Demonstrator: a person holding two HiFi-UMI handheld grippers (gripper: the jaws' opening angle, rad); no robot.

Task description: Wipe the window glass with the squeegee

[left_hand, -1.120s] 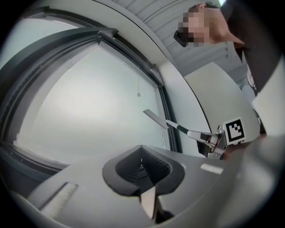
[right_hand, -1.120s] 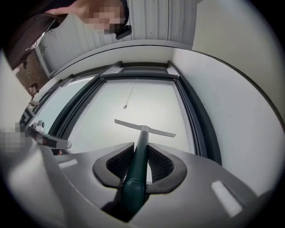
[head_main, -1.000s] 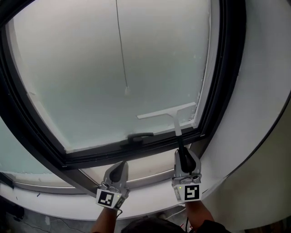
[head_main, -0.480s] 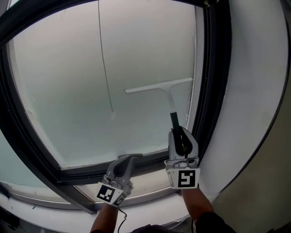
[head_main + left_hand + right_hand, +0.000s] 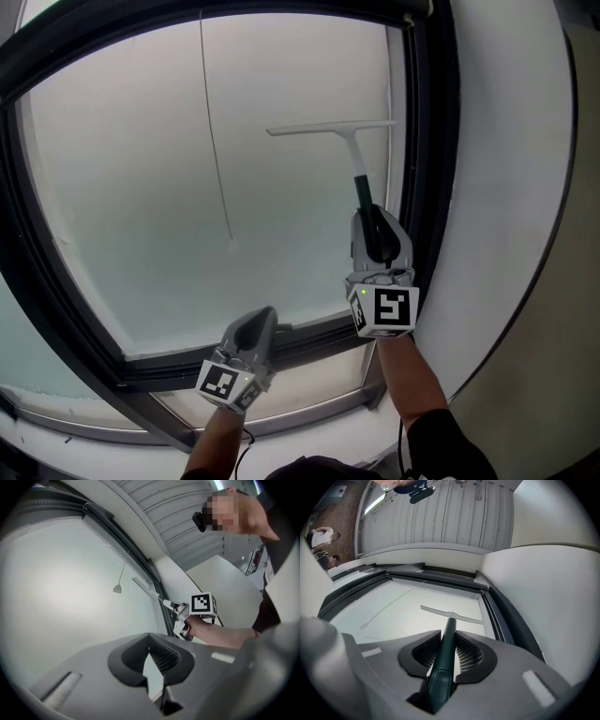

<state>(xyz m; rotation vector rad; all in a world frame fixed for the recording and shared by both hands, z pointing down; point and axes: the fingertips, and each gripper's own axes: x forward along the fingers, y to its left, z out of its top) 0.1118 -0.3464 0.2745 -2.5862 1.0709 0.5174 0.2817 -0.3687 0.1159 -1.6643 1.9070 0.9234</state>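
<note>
The squeegee (image 5: 352,155) lay with its white blade against the window glass (image 5: 122,187), high on the pane and close to the dark frame (image 5: 433,141) at the right. The right gripper (image 5: 375,230) pinched its dark green handle between 2 jaws. The left gripper (image 5: 261,323) hung low near the bottom of the frame, its jaws pressed together on nothing. A thin cord (image 5: 214,141) hung down the glass.

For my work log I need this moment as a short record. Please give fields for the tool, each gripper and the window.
tool: squeegee, blade level, high on the window glass, near its right edge
right gripper: shut on the squeegee's dark handle
left gripper: shut, empty, low by the bottom frame
window: thin cord hangs across the glass
</note>
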